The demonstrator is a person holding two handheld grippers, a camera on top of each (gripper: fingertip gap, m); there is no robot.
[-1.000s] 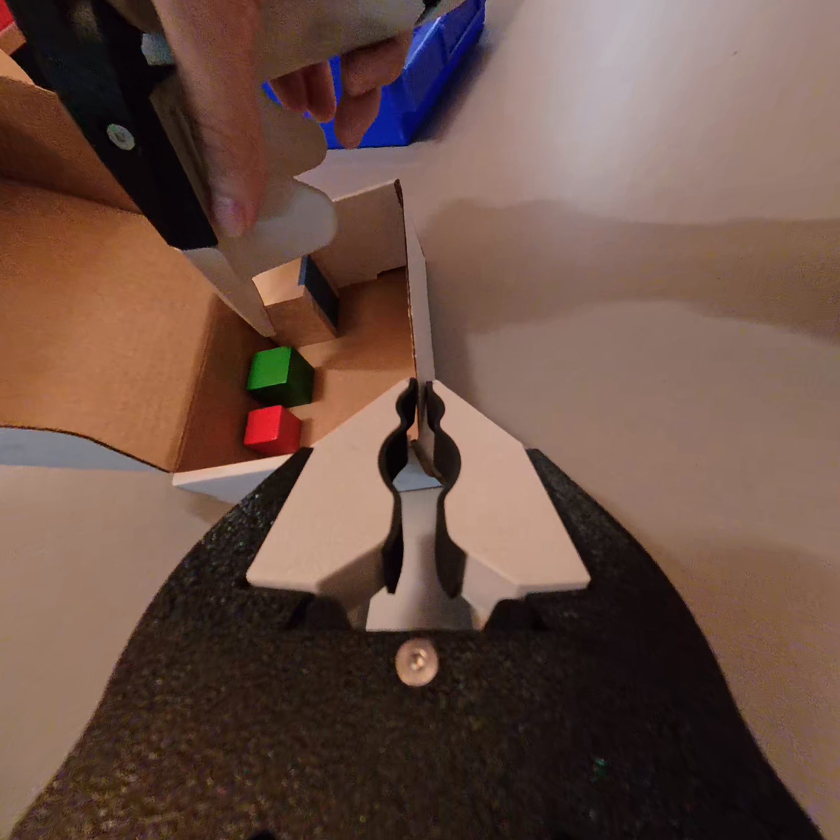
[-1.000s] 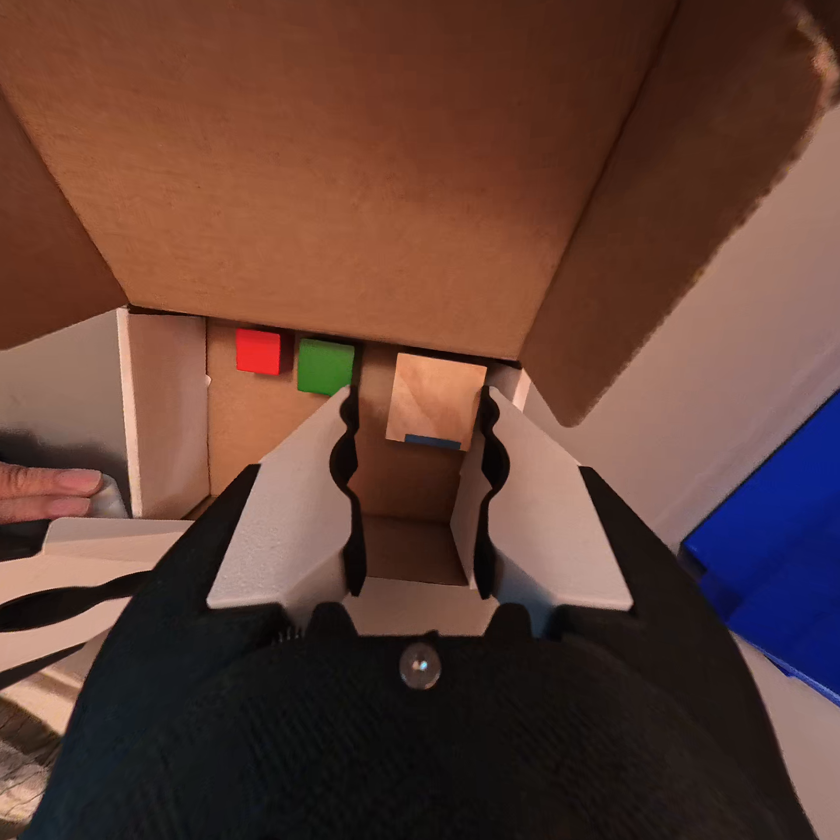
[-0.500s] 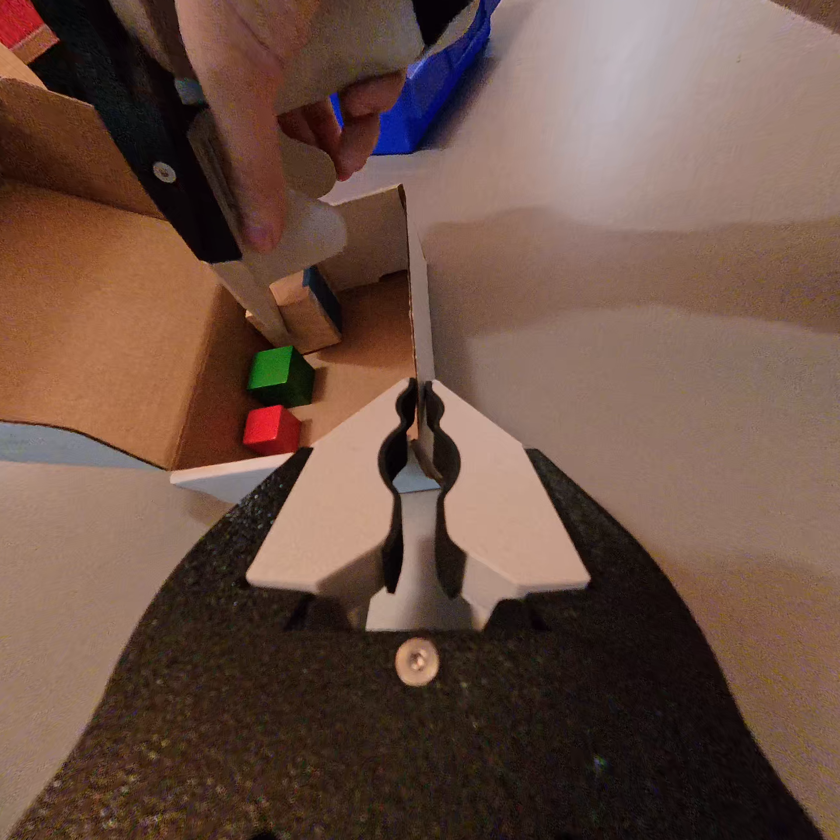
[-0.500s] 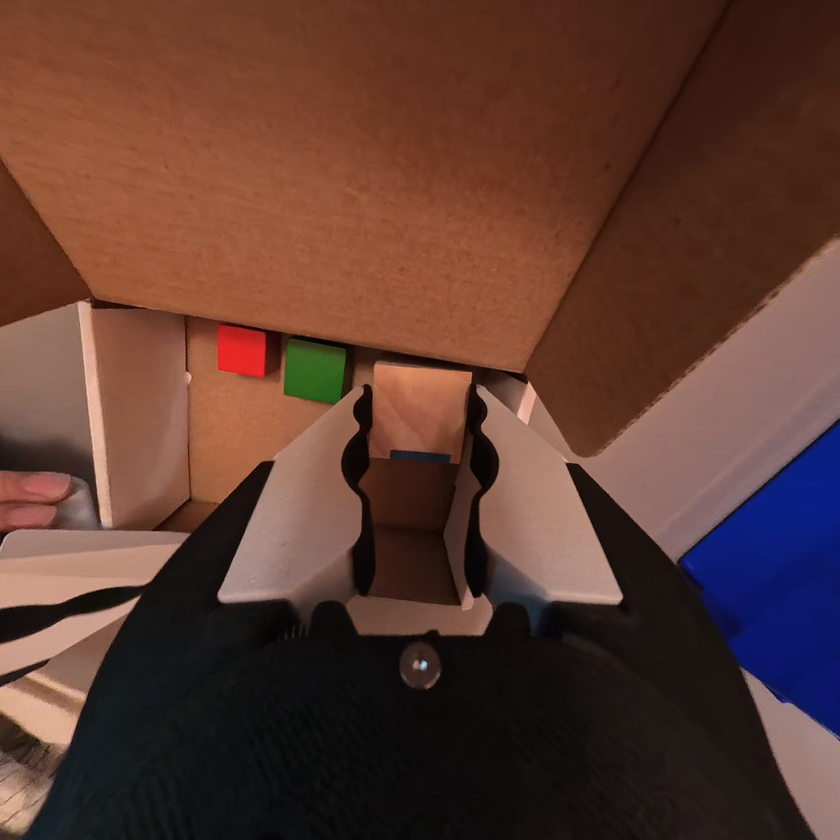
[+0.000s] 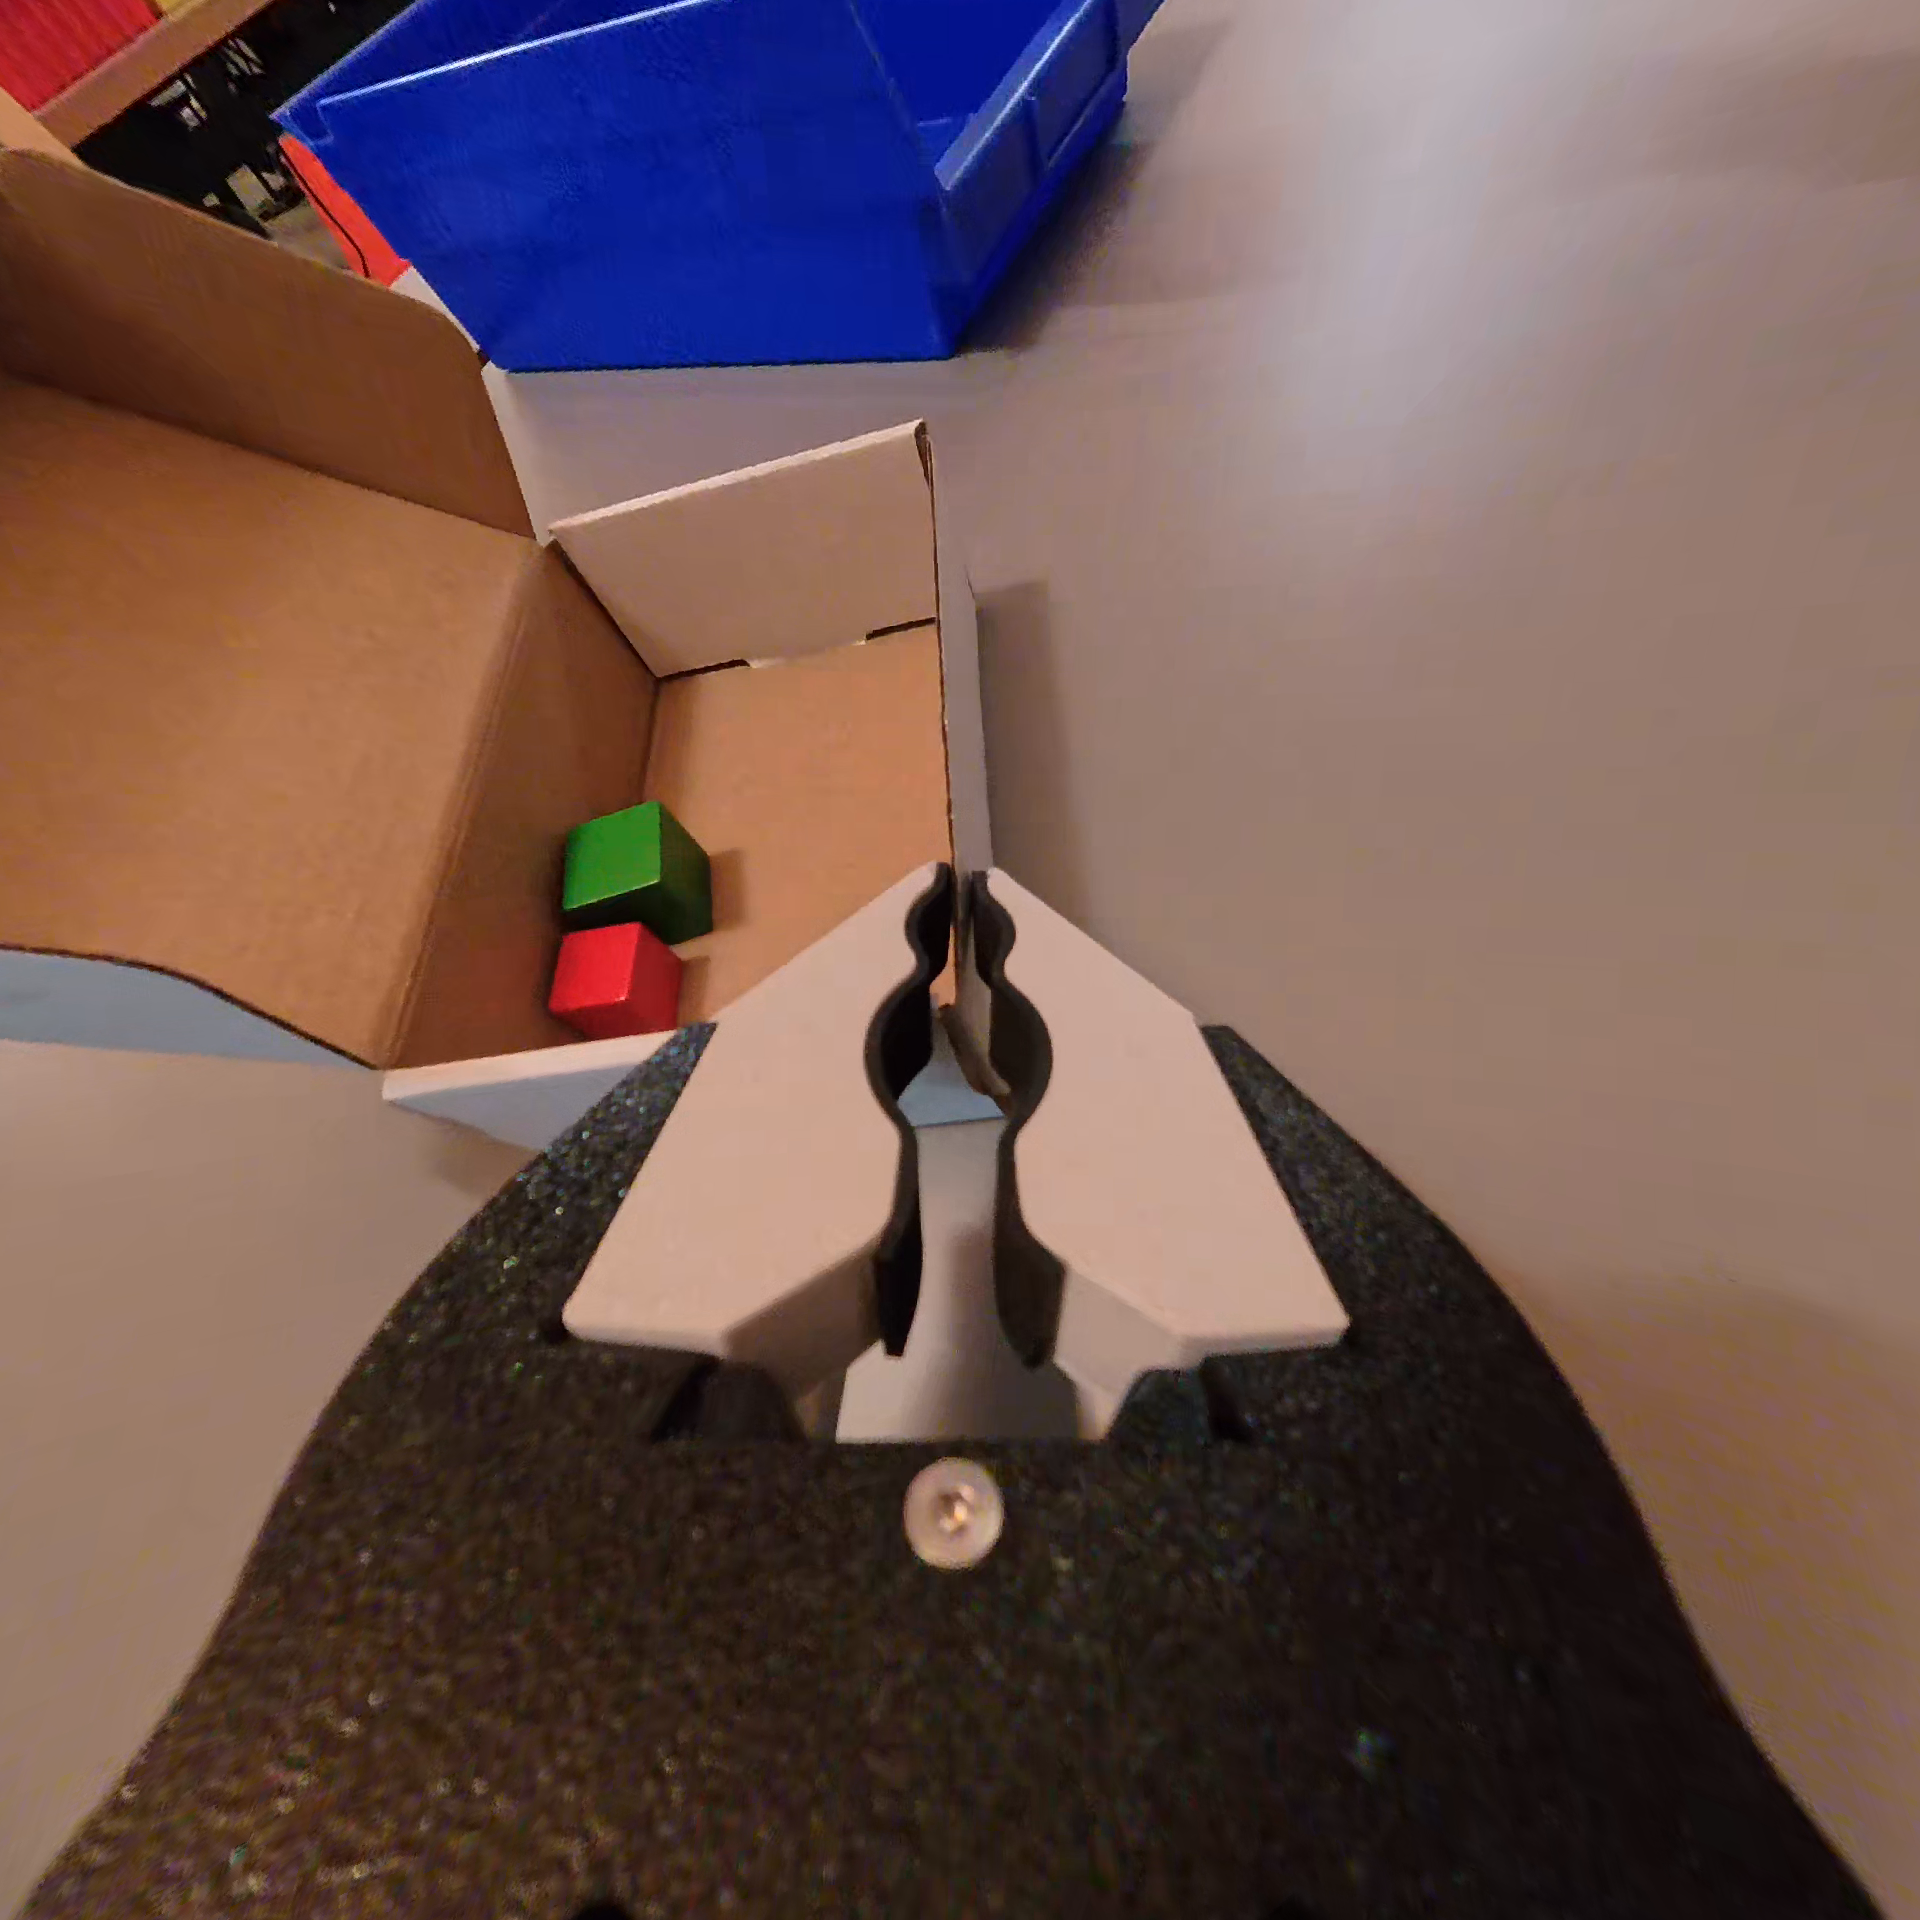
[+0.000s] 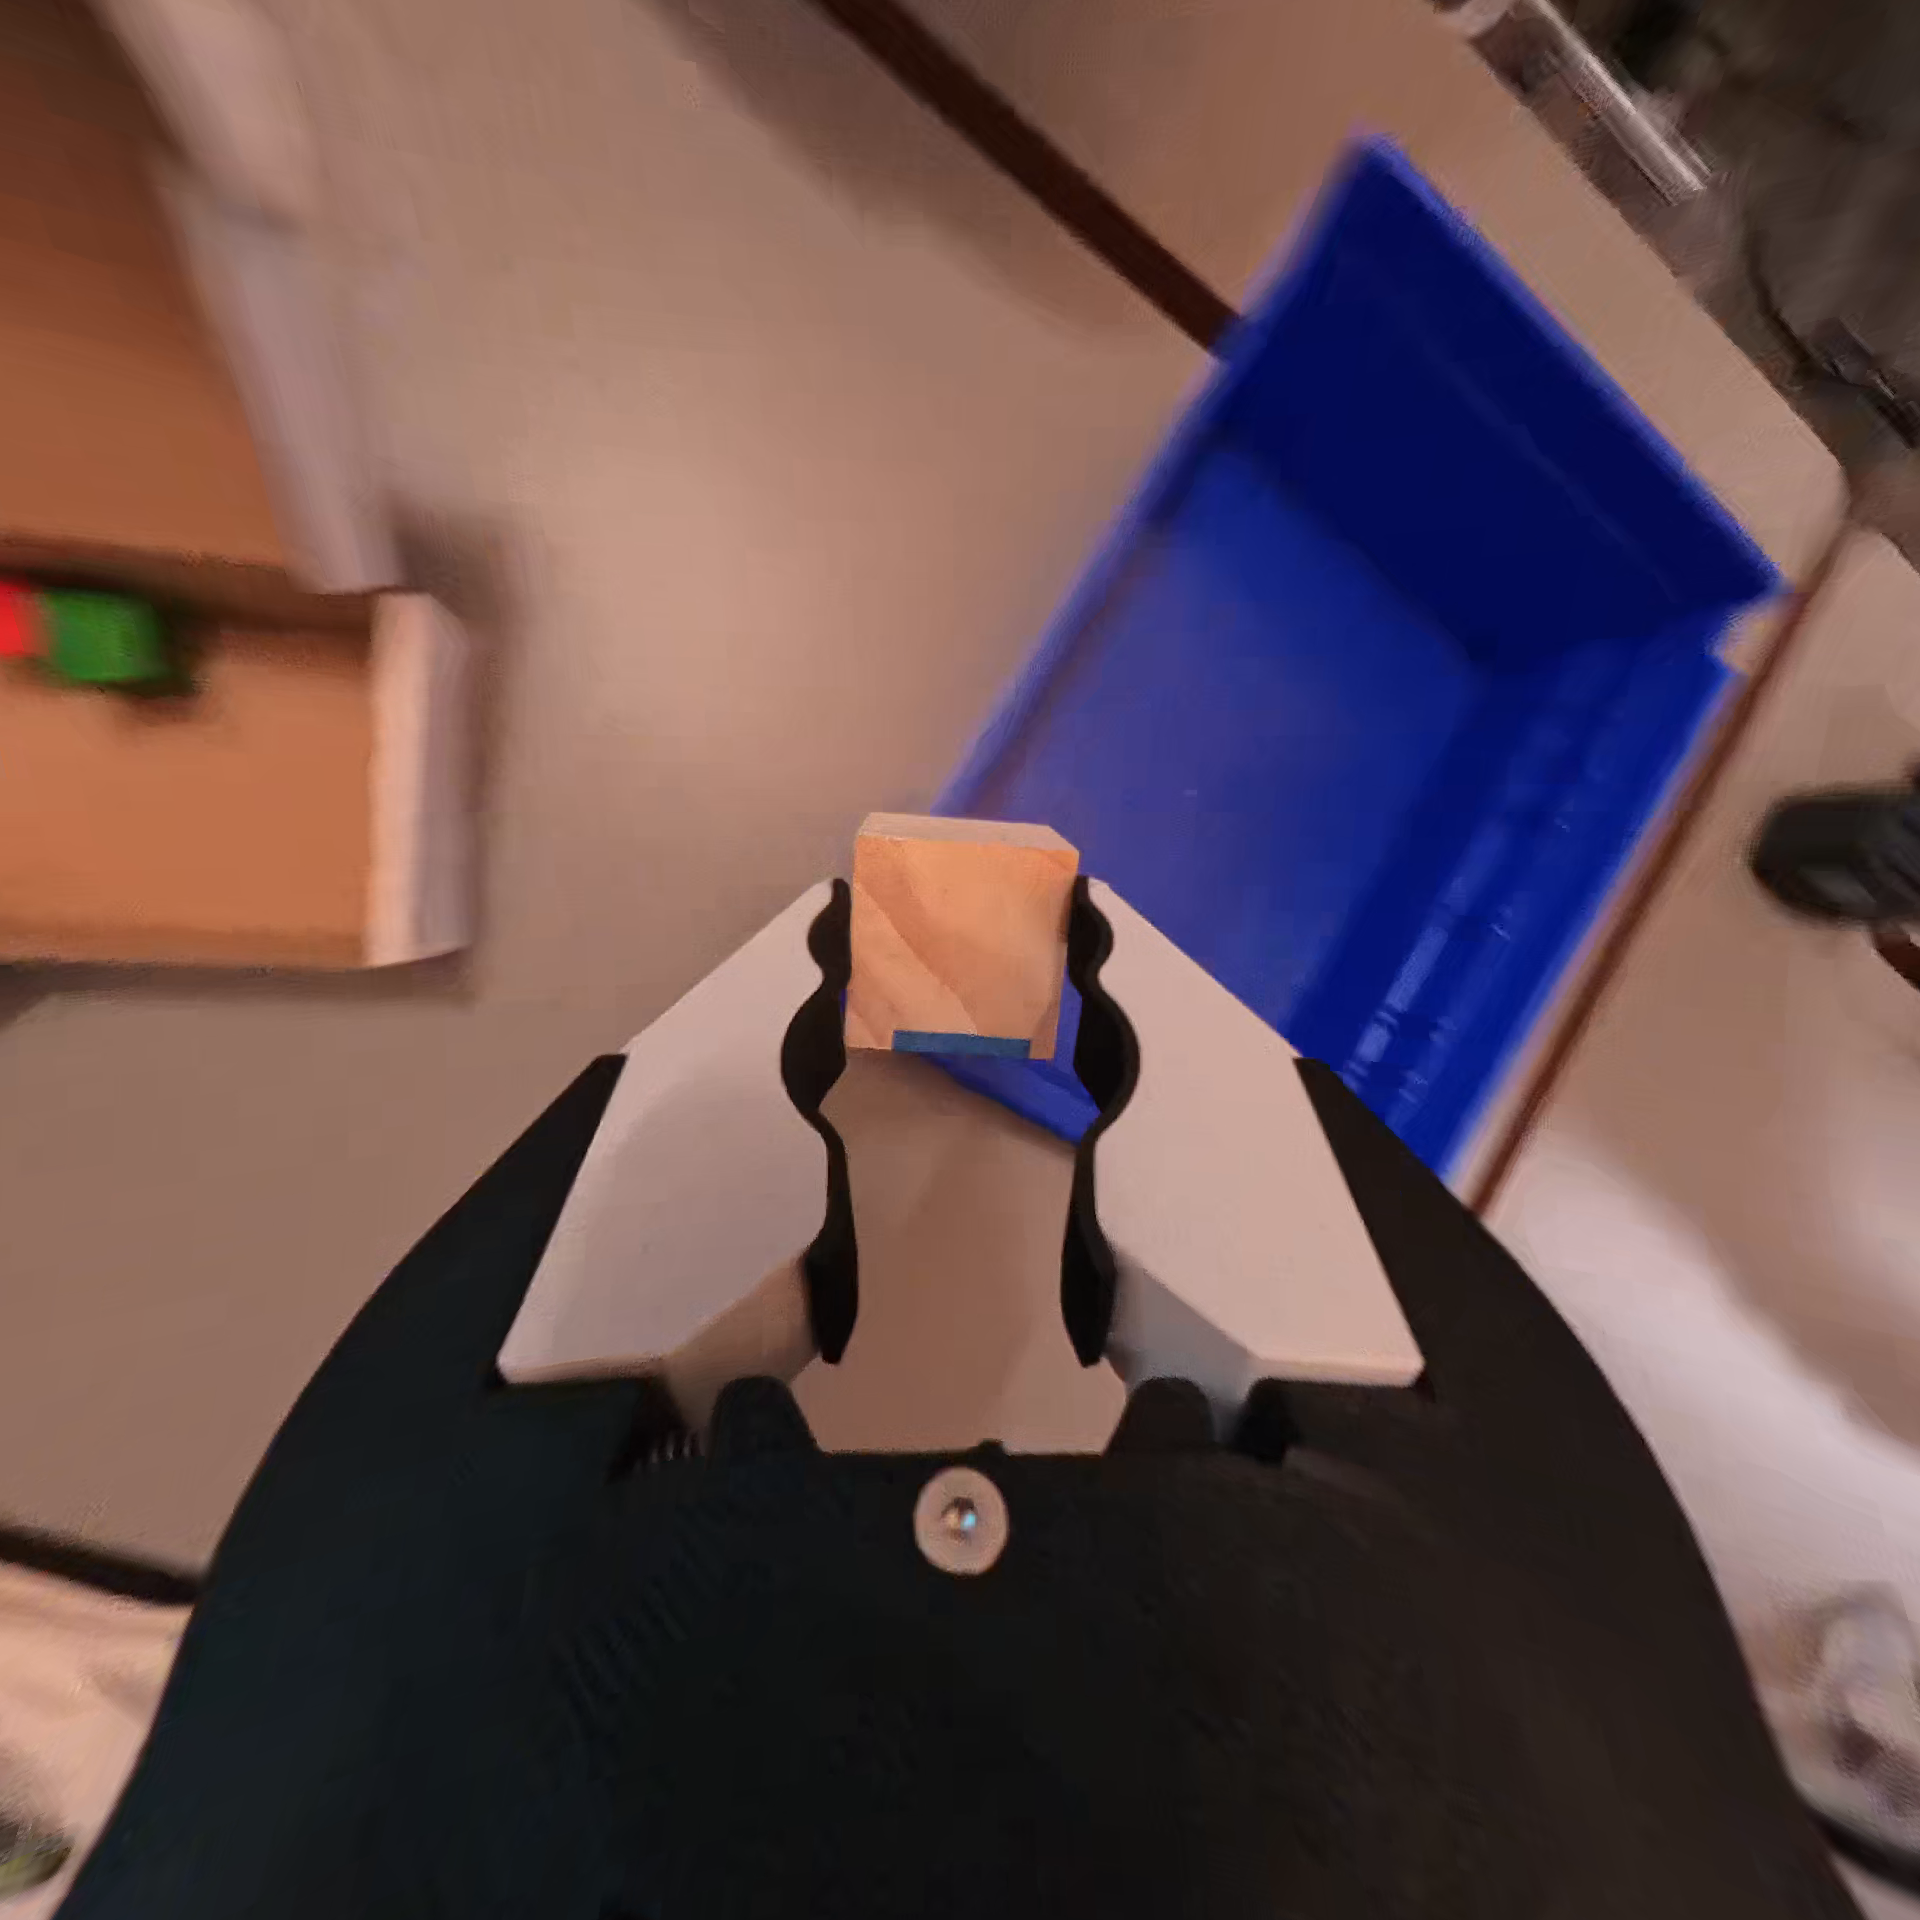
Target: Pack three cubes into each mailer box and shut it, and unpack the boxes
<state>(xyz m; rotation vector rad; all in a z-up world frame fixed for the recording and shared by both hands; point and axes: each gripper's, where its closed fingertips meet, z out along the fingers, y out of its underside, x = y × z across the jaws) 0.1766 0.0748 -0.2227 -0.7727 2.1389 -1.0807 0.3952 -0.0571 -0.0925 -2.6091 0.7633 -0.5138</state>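
Observation:
An open white mailer box (image 5: 769, 561) with a brown inside lies on the table, its lid (image 5: 260, 665) standing up at the left. A green cube (image 5: 634, 868) and a red cube (image 5: 613, 982) lie inside it. My left gripper (image 5: 961, 883) is shut on the box's right wall (image 5: 961, 748). My right gripper (image 6: 961, 894) is shut on a wooden cube (image 6: 956, 935) with a blue face and holds it in the air, between the box (image 6: 416, 779) and the blue bin (image 6: 1382, 727). The green cube (image 6: 104, 639) shows blurred at the left in the right wrist view.
A large blue plastic bin (image 5: 717, 177) stands on the table just beyond the box. The table edge (image 6: 1039, 177) runs past the bin. Red and dark things (image 5: 62, 42) lie beyond the table at the far left.
My right gripper has shut on the wooden cube, lifted it out of the box and swung right toward the blue bin. It and the hand have left the left wrist view. My left gripper has not moved.

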